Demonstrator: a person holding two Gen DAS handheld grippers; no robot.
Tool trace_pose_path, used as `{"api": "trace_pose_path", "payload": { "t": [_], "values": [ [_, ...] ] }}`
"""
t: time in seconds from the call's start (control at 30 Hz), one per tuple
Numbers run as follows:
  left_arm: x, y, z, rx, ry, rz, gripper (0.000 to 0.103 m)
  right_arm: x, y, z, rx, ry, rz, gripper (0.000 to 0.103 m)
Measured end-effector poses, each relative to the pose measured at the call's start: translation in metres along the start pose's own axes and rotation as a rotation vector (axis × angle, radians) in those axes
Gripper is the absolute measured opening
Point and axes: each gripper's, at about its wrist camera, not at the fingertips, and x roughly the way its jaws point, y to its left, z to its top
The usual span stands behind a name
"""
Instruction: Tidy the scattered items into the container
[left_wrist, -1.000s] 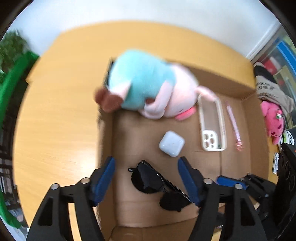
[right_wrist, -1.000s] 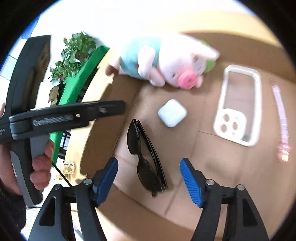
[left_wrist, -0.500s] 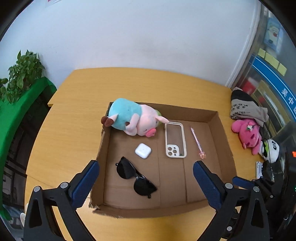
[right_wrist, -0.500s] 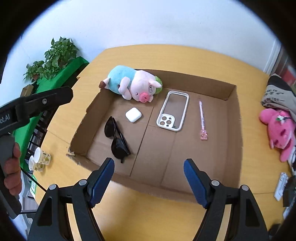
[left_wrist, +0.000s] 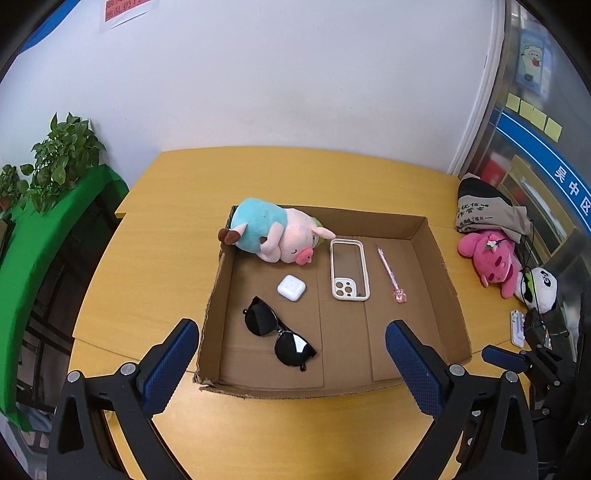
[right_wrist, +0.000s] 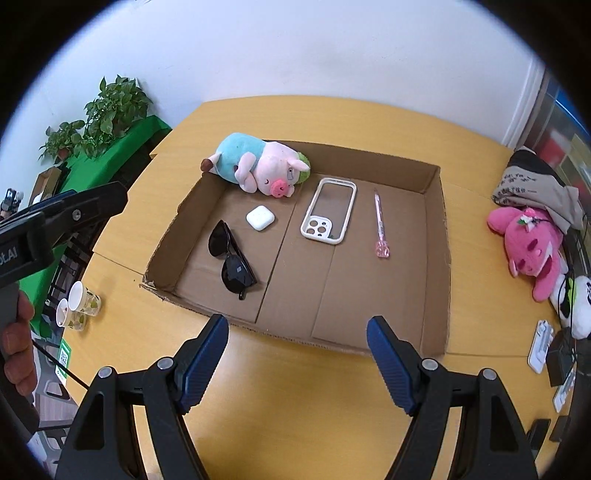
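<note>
Over table (left_wrist: 155, 258), both grippers (left_wrist: 291, 354) agape

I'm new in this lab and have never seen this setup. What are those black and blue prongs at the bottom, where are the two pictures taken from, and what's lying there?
No robot: a person holds two hand grippers, each with a fisheye camera looking along its fingers. The blue-padded prongs are the left gripper and right gripper, both open and holding nothing. On the wooden table sits a shallow cardboard box containing a plush pig, white earbud case, sunglasses, phone case and pink pen. A pink plush toy lies outside the box.
</note>
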Motion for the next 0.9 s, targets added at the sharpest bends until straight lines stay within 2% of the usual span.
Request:
{"api": "trace_pose_path", "payload": {
  "t": [0.63, 0.9],
  "values": [
    [-0.017, -0.019, -0.005, 0.026, -0.050, 0.037, 0.102, -0.018, -0.011, -0.009, 0.025, -0.035, -0.011, 0.077],
    [-0.013, -0.023, -0.006, 0.016, -0.024, 0.040, 0.102, -0.019, -0.016, -0.009, 0.024, -0.040, -0.015, 0.077]
  ]
}}
